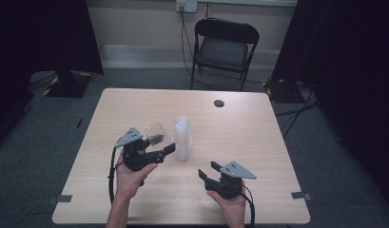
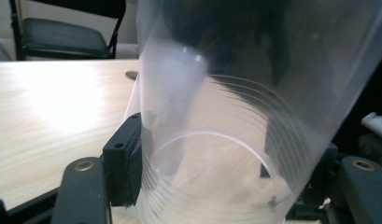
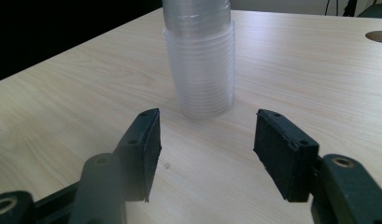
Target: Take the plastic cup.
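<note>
A: Clear plastic cup [image 2: 226, 140], single, sits between the jaws of the left gripper [image 1: 156, 149]. Pads press both its sides; the grip is closed on it. In the high view the cup [image 1: 155, 132] shows tilted, above the light wooden table [image 1: 135, 102], just left of the stack.

B: Stack of clear cups [image 1: 182, 137]?

A: Upright on the table, near the middle. From the right gripper view the stack [image 3: 200, 60] stands just beyond the jaw tips, centred between them, not touching.

B: Right gripper [image 1: 209, 171]?

A: Jaws stand wide apart, nothing between the pads but bare tabletop. It sits low near the table's near edge, right of the stack, pointing toward it.

B: Further out?

A: Dark round hole [image 1: 219, 103] in the tabletop past the stack. Black folding chair [image 1: 224, 50] behind the table, against the wall.
</note>
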Tool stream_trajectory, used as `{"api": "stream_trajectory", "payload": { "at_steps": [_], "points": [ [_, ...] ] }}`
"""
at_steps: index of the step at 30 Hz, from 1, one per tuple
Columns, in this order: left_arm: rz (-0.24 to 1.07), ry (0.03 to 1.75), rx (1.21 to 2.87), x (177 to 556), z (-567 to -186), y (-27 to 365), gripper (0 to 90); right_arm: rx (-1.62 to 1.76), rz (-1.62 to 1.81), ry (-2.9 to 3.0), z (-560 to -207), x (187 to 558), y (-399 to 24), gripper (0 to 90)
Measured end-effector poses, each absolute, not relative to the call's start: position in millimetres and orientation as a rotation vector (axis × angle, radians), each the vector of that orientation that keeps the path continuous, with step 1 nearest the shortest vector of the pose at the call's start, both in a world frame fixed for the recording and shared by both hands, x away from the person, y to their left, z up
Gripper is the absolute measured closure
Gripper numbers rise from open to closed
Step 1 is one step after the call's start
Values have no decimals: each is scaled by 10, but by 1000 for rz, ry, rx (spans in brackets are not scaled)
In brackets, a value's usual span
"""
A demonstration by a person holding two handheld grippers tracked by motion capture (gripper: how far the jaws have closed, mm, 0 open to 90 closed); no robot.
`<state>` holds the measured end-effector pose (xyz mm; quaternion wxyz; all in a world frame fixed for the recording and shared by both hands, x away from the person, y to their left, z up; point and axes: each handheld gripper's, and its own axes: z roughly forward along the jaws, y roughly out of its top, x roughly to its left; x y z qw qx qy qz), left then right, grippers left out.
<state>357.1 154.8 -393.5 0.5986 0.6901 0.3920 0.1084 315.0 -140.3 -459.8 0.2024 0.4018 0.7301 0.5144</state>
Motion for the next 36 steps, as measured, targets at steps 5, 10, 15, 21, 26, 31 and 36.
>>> {"api": "stream_trajectory", "payload": {
  "at_steps": [5,10,15,21,26,31,36],
  "points": [
    [197,928,1604,3531,-4059,1500,329,1084,1448,2053,-4595,3134,-1351,439],
    [126,934,1594,3492,-4168,1450,329,1038,1481,2057,-4588,3113,-1297,462],
    [66,951,1589,3461,-4266,1400,330,987,1500,2073,-4579,3088,-1247,495],
    [10,977,1577,3464,-4338,1374,329,919,1513,2089,-4584,3058,-1180,538],
    [-40,992,1569,3467,-4371,1364,331,848,1511,2079,-4582,3036,-1143,562],
    [-85,976,1569,3458,-4380,1327,333,762,1519,2044,-4574,3002,-1121,596],
    [-132,987,1556,3478,-4412,1291,334,736,1524,2025,-4583,2998,-1101,626]
  ]
}}
